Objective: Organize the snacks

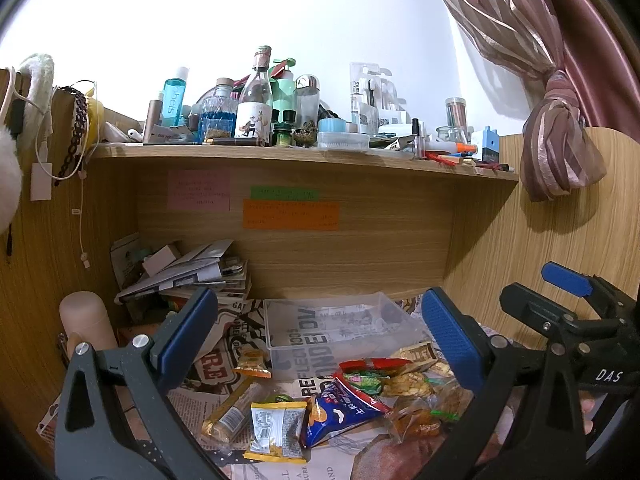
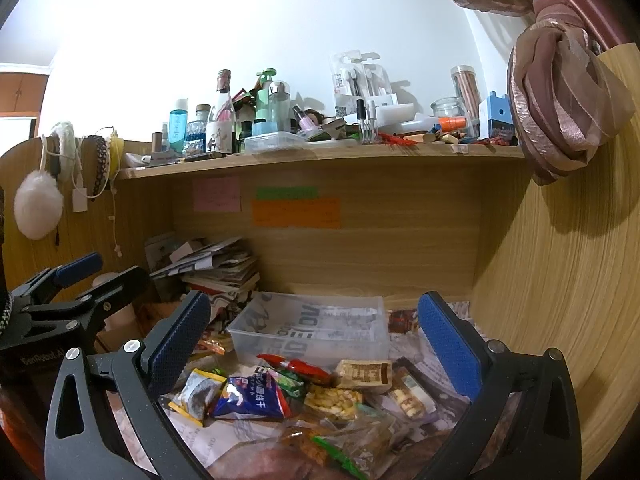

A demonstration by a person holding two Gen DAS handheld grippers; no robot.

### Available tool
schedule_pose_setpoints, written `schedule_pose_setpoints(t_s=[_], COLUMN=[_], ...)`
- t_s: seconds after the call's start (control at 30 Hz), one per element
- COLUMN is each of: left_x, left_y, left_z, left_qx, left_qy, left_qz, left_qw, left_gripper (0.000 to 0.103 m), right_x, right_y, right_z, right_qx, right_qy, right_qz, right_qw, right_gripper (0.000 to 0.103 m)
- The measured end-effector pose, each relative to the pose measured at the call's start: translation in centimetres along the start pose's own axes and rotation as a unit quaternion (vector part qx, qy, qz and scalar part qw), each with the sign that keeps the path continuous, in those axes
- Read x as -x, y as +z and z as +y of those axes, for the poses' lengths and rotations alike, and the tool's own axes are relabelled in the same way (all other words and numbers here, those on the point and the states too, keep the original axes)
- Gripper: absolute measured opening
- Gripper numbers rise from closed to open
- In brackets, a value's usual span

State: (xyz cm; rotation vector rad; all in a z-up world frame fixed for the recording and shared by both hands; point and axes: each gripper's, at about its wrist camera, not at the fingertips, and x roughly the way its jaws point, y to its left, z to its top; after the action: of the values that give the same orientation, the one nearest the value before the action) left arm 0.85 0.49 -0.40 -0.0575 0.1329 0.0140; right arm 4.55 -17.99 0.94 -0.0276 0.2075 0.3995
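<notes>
Several snack packets lie heaped on a newspaper-covered desk: a blue packet [image 1: 340,410] [image 2: 250,398], a yellow-edged packet [image 1: 276,430] [image 2: 198,394], a red packet [image 1: 374,364] [image 2: 296,365], a brown-and-white packet [image 2: 364,374] and clear bags of crackers [image 1: 408,384] [image 2: 332,400]. Behind the heap stands a clear plastic bin [image 1: 340,326] [image 2: 316,330], holding no snacks. My left gripper [image 1: 320,340] hovers open above the heap. My right gripper [image 2: 314,348] is open too, over the same heap, nothing between its fingers. Each gripper shows at the edge of the other's view.
A stack of papers and booklets [image 1: 184,272] [image 2: 216,264] fills the back left corner. A wooden shelf [image 1: 304,156] [image 2: 320,152] overhead is crowded with bottles and jars. Wooden side panels close in left and right. A tied curtain [image 2: 560,108] hangs at the right.
</notes>
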Motion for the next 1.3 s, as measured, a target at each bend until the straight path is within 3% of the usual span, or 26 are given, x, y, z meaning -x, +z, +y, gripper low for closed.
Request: schedule_pose_setpoints(t_s=[1.3], left_x=[-0.11], left_y=[-0.08], left_z=[-0.61], left_qx=[-0.010], left_qy=[-0.003], left_qz=[0.000], left_qw=[0.9999], left_gripper=[0.103], right_x=[-0.09], right_y=[-0.08], right_z=[-0.33], right_qx=[-0.007], right_qy=[0.001], right_qz=[0.000], right_qw=[1.000], right_gripper=[0.103])
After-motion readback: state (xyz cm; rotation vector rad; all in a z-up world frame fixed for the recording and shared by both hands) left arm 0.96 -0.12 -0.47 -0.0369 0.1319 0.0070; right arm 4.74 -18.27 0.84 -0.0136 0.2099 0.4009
